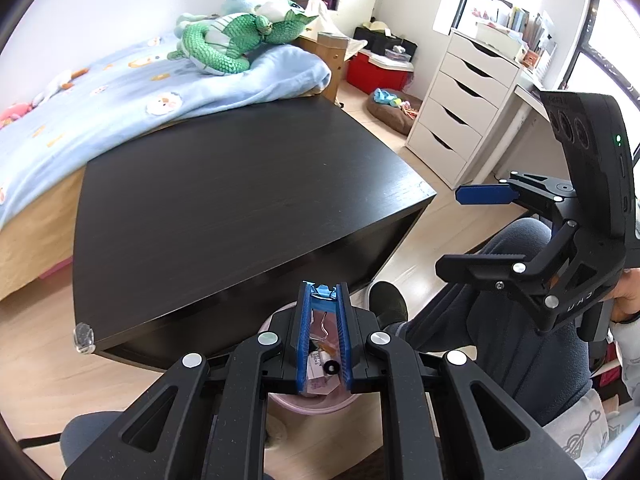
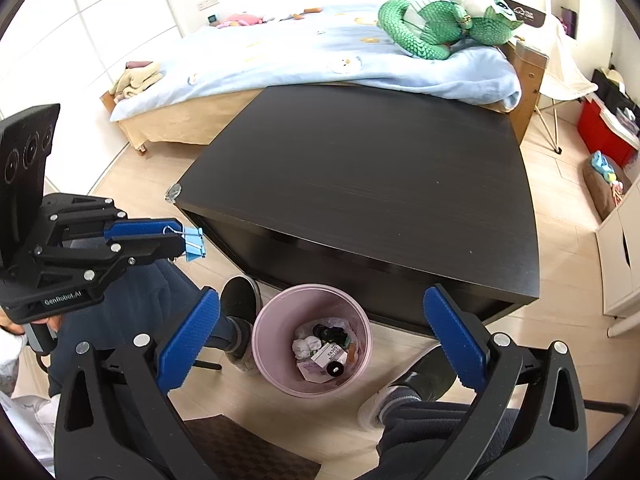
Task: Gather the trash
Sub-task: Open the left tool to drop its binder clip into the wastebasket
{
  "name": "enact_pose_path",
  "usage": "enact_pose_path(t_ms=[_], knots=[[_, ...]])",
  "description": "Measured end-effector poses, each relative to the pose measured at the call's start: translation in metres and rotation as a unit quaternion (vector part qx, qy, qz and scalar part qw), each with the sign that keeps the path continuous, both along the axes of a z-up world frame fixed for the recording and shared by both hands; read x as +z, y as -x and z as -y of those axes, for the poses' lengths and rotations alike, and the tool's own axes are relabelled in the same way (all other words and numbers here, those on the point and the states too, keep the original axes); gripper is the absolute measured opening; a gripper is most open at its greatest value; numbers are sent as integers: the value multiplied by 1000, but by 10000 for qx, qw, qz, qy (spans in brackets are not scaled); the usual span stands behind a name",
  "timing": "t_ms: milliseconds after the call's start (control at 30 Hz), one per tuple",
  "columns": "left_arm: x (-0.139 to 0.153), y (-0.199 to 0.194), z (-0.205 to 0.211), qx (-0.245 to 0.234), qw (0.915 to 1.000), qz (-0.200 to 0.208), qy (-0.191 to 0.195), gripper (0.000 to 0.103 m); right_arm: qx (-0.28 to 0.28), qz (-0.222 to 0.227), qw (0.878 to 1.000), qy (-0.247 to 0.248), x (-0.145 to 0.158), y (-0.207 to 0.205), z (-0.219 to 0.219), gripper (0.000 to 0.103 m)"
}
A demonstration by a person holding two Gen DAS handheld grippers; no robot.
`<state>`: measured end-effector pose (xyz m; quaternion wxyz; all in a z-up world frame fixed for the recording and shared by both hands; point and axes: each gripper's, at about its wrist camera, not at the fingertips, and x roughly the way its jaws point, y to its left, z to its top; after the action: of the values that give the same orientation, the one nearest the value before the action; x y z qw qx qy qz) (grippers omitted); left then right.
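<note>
Trash sits in the pink bin (image 2: 312,340) on the floor just in front of the dark table (image 2: 372,184): a crumpled white wad, a small printed box and some dark bits lie inside it. My right gripper (image 2: 320,336) hangs above the bin with its blue pads spread wide and nothing between them. My left gripper (image 2: 182,240) is clamped tight on a light blue binder clip (image 2: 195,243), held out over my knee, beside the bin and near the table's corner.
</note>
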<state>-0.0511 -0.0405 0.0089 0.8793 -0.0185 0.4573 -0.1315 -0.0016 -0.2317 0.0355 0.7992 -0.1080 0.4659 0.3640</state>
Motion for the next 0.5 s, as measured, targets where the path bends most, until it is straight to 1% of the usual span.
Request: enact_pose_path(t_ms=[100,300,500], knots=[[1,0,2,-35,10000,0,-9,13,-165,-74,9998,-49,4,-2,5,100],[3,0,9,-125,9999,-5,-28,13,-441,68,9989,-153,14,-7,17,100],[1,-4,15,-212,9998,-52,-25,13,-612,52,9978,-253,15,-11,26,100]])
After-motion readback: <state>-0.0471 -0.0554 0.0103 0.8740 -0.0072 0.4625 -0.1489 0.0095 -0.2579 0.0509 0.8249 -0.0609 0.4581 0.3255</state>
